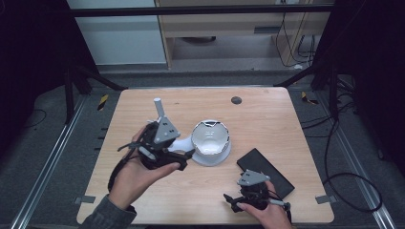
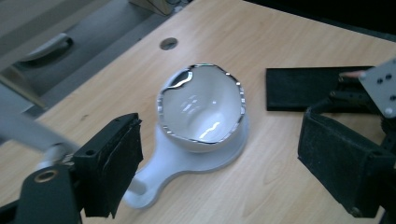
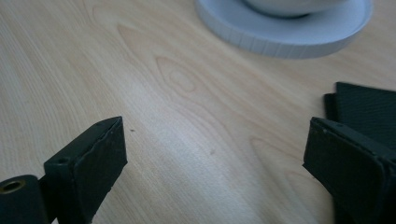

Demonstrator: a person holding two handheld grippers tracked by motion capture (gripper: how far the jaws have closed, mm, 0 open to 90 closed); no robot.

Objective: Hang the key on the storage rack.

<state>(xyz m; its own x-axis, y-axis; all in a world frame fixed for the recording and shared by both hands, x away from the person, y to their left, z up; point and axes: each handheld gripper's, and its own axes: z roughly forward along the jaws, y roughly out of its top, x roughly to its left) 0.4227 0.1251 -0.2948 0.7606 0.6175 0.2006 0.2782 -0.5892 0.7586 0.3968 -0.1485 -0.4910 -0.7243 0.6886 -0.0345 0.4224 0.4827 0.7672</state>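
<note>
On the table (image 1: pixel 267 119), both grippers are gaping empty: left gripper (image 1: pixel 184 160) apparently touching the white dish (image 1: pixel 210 143), right gripper (image 1: pixel 231 200) sitting beside a black pad (image 1: pixel 265 171).

This looks like a lab or recording rig: a bare wooden bench (image 1: pixel 267 119) with a cable hole (image 1: pixel 236 100) stands on grey flooring inside a black metal frame (image 1: pixel 200 10), with loose cables (image 1: pixel 351 186) trailing at the right and plain office cabinets (image 1: pixel 224 24) behind.

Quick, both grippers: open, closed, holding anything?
Left gripper: open, jaws wide, holding nothing, aimed at the white bowl.
Right gripper: open, holding nothing, over bare table.
</note>
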